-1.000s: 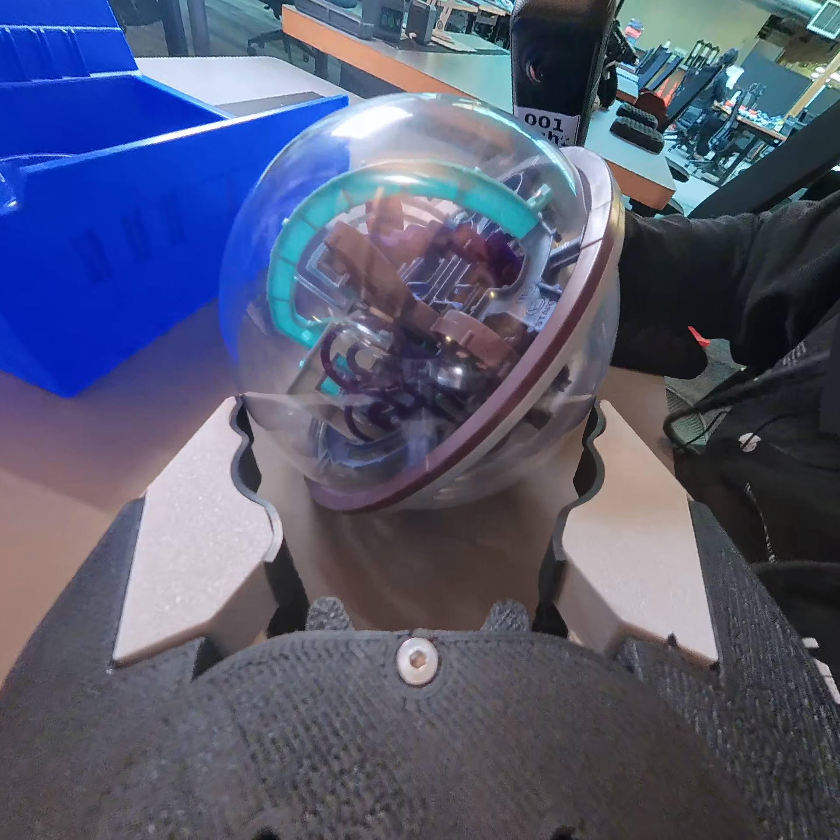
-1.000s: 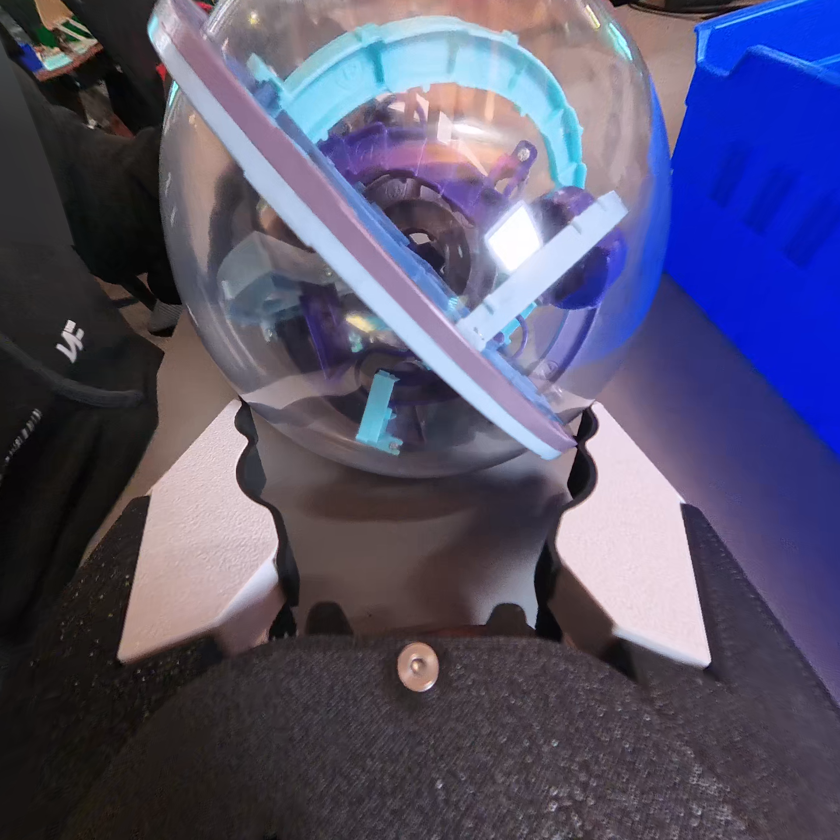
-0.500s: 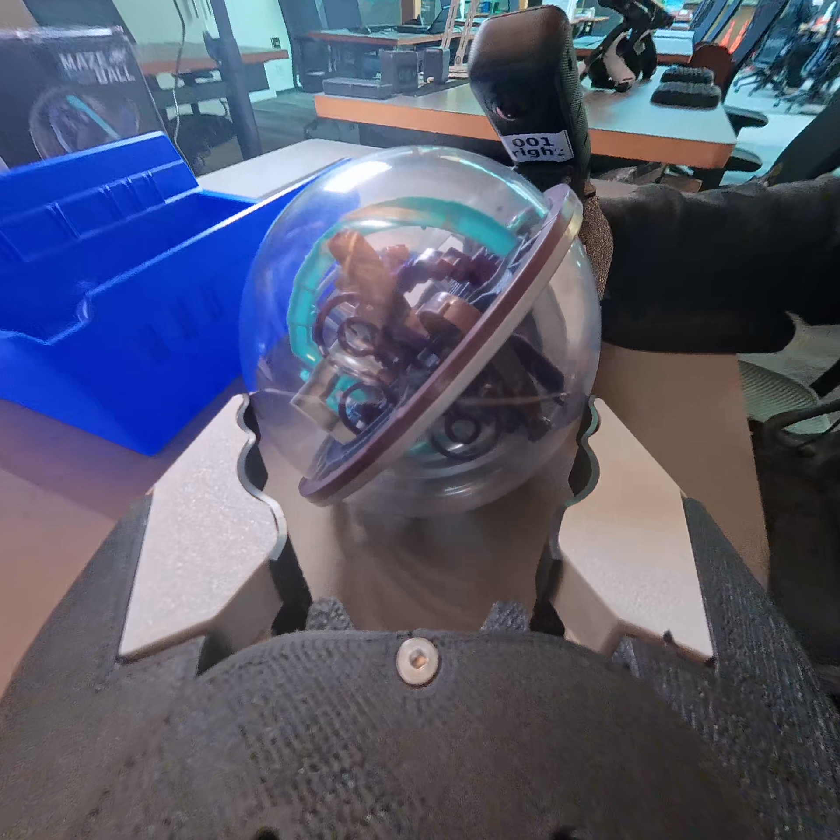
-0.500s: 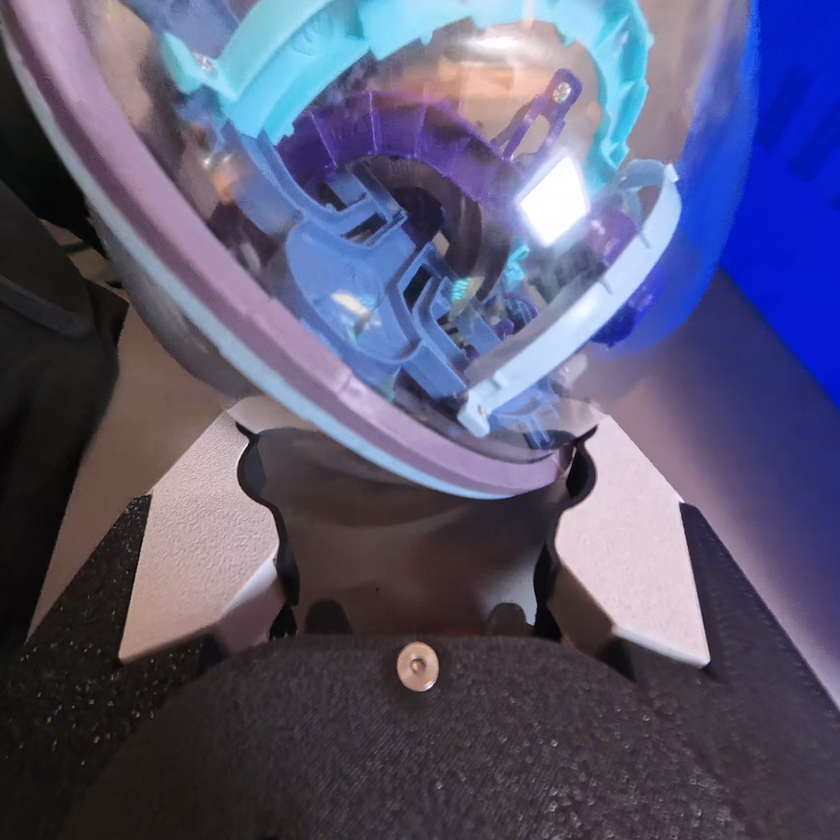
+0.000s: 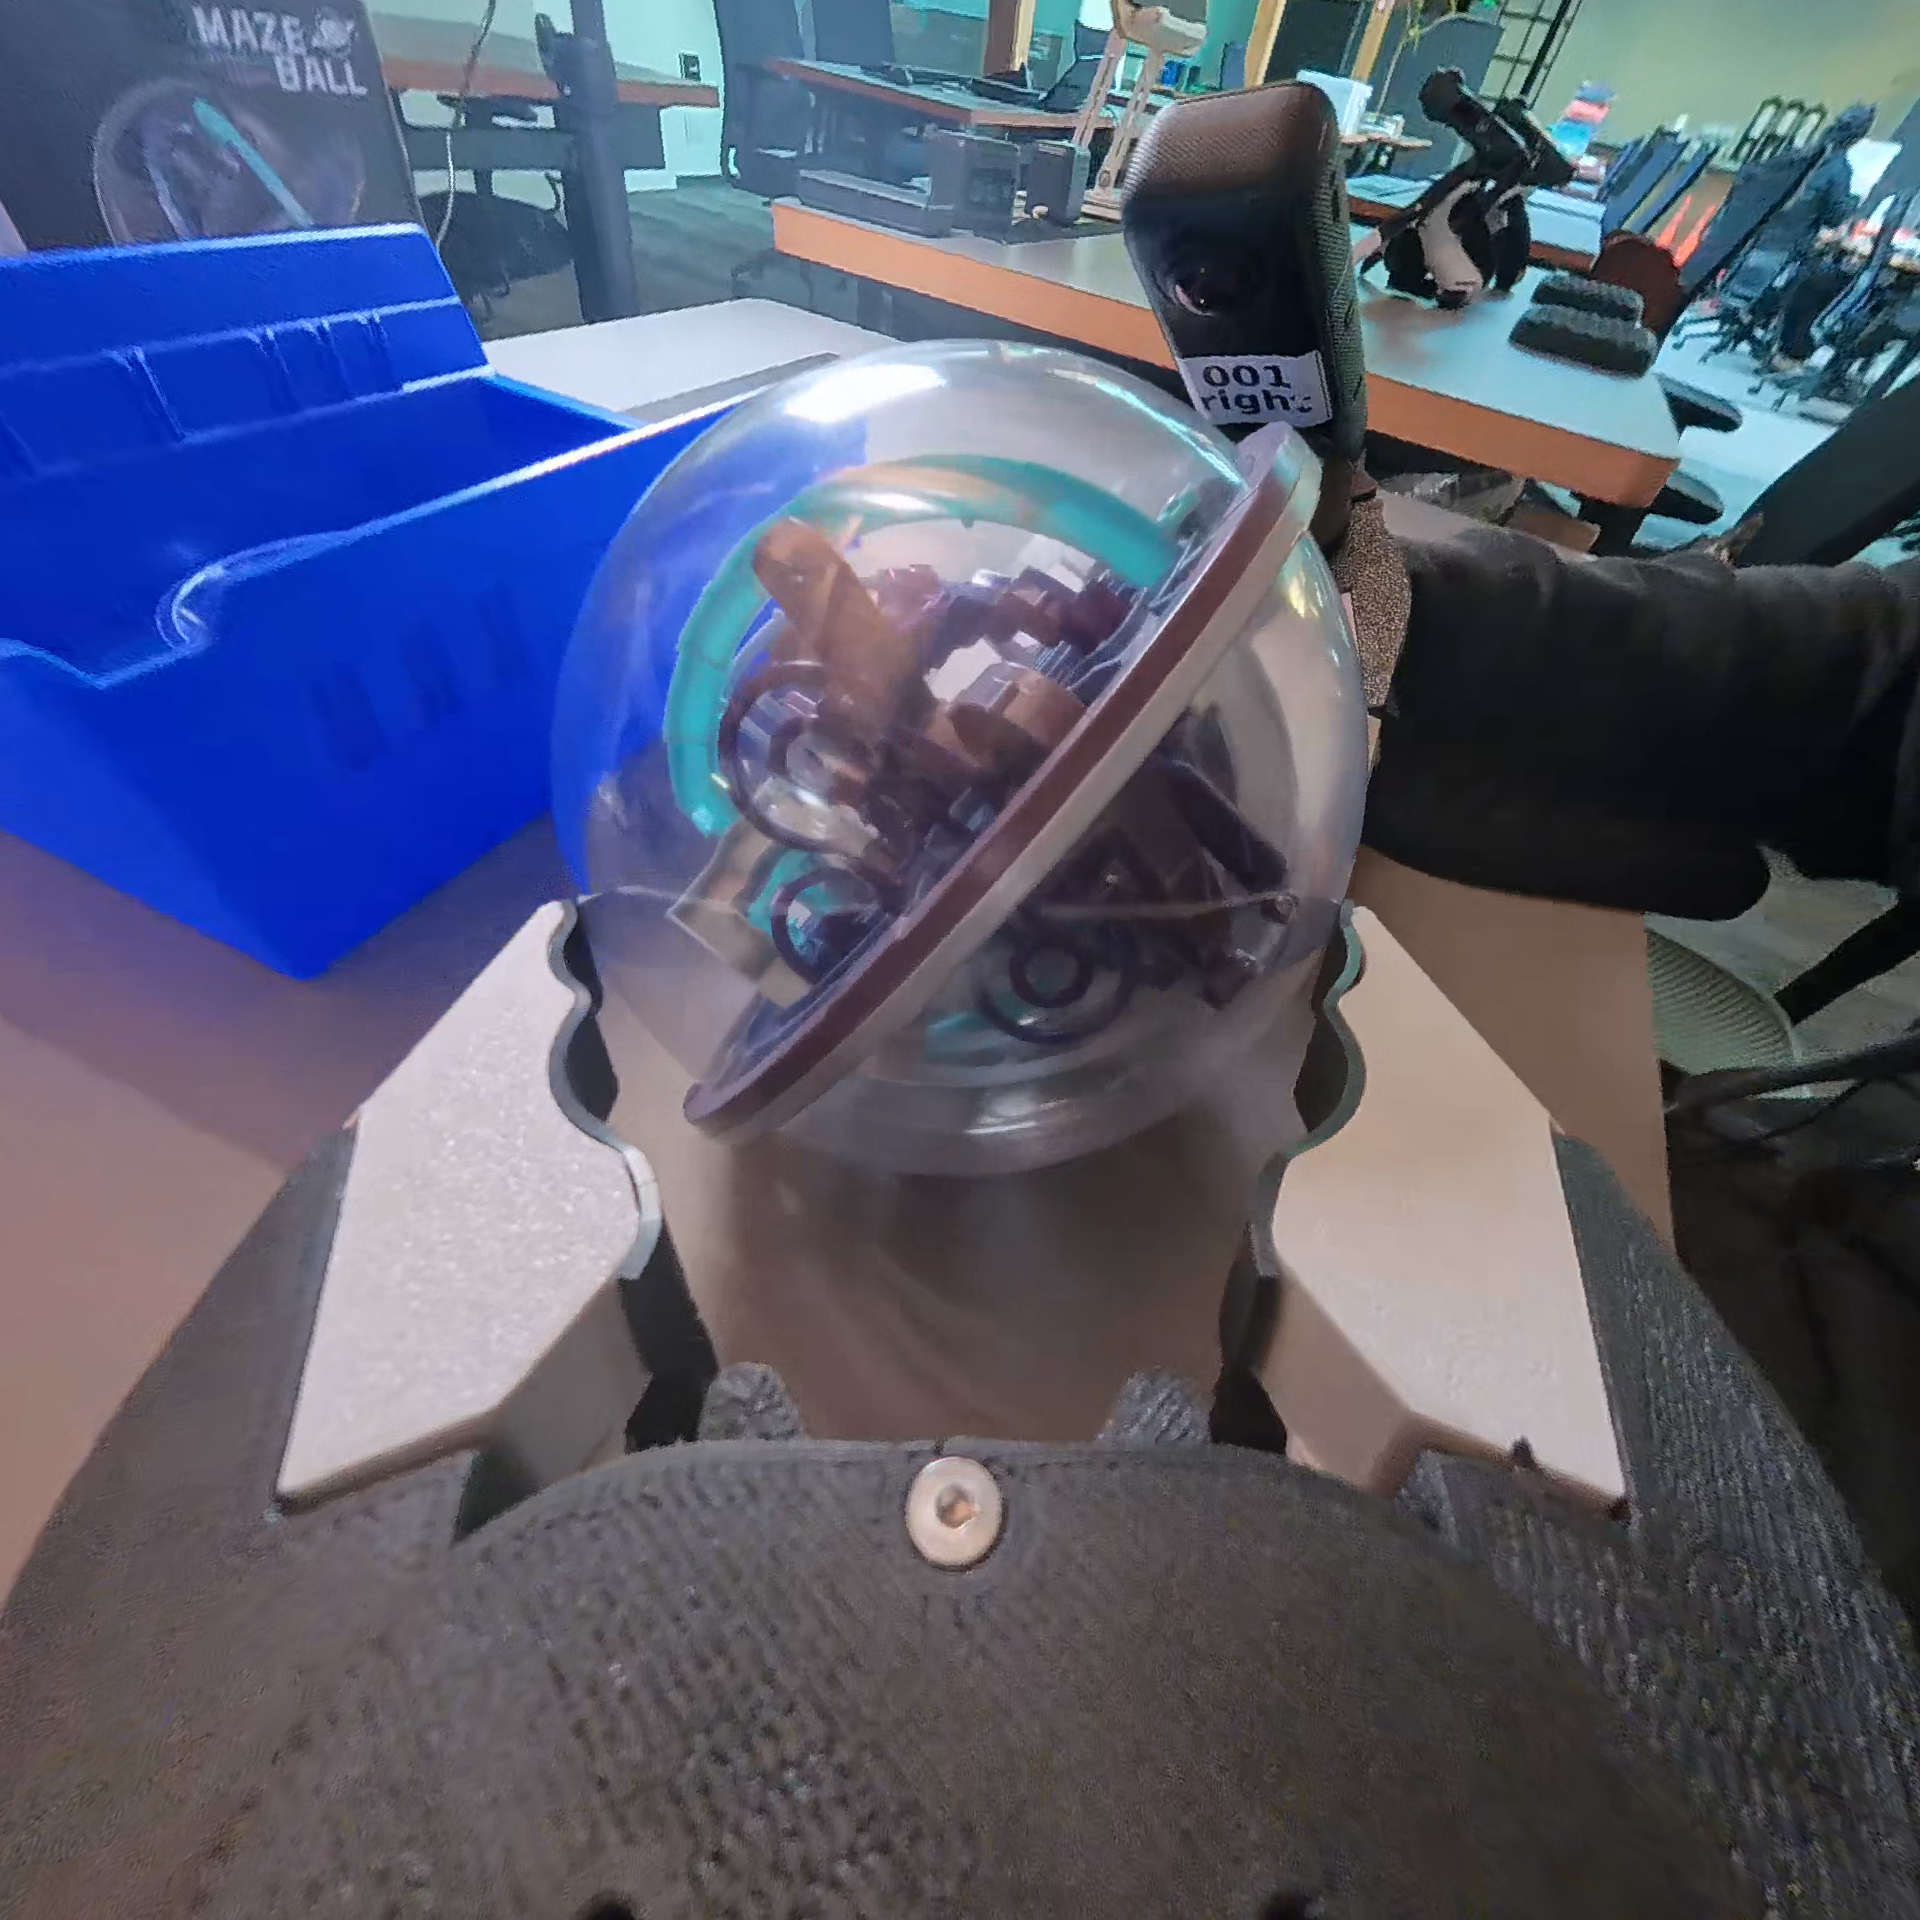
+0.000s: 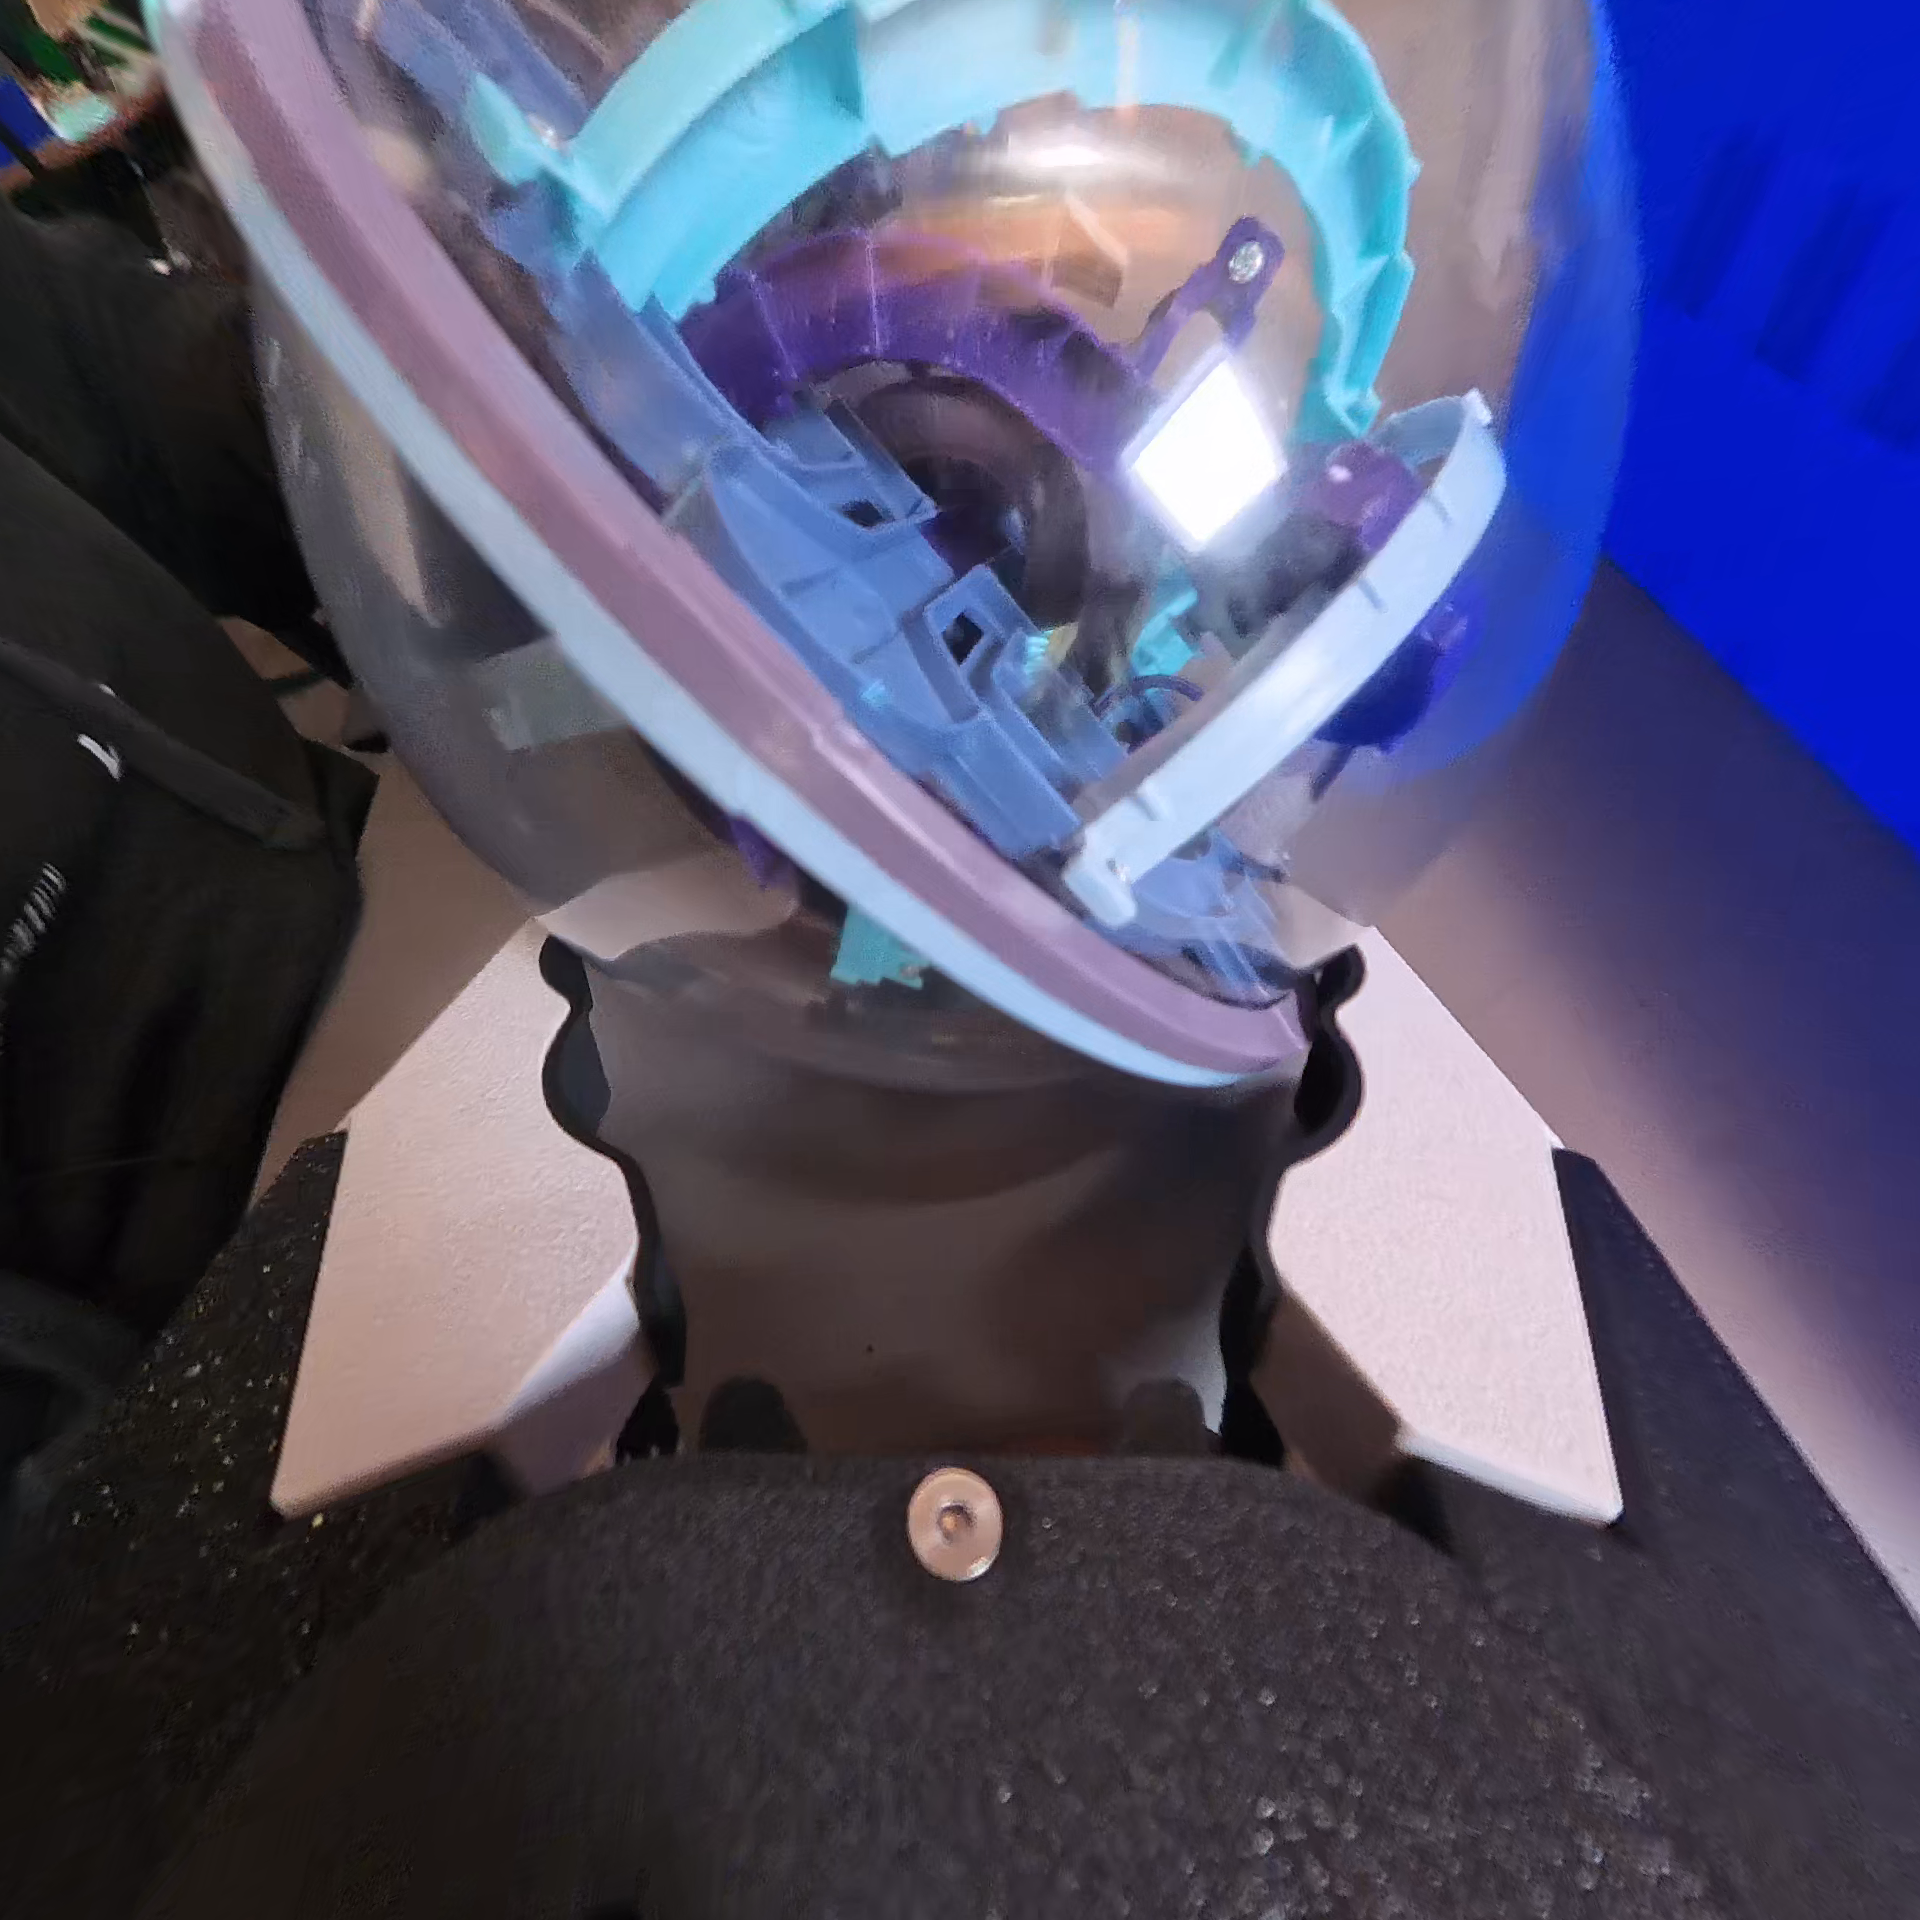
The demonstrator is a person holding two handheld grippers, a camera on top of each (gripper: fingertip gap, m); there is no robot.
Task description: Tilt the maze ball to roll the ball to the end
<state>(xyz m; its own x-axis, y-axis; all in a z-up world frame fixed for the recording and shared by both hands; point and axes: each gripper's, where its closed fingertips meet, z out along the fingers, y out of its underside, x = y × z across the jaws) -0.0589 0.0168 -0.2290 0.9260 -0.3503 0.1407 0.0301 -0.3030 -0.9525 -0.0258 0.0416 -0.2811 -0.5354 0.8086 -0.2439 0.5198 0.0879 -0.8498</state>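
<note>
The maze ball [image 5: 956, 748] is a clear sphere with a mauve seam ring and teal, purple and brown tracks inside. It is held above the tan table [image 5: 156, 1091]. My left gripper [image 5: 956, 935] clasps its lower sides with both fingertips. My right gripper [image 6: 951, 977] clasps it from the opposite side, where the maze ball [image 6: 831, 468] fills the right wrist view. The right gripper's body [image 5: 1247, 239] rises behind the sphere, held by a black-gloved hand [image 5: 1558, 707]. The seam ring slants steeply. I cannot make out the small ball inside.
A blue plastic bin [image 5: 260, 623] stands on the table left of the sphere; it also shows in the right wrist view [image 6: 1787, 364]. A dark printed box [image 5: 187, 114] stands behind it. A person's dark clothing [image 6: 135, 831] is close on the other side. Desks and chairs lie beyond.
The sphere has been turned in both grippers: the seam ring has swung to a steeper slant and different tracks face each camera. It now looms larger in the right wrist view.
</note>
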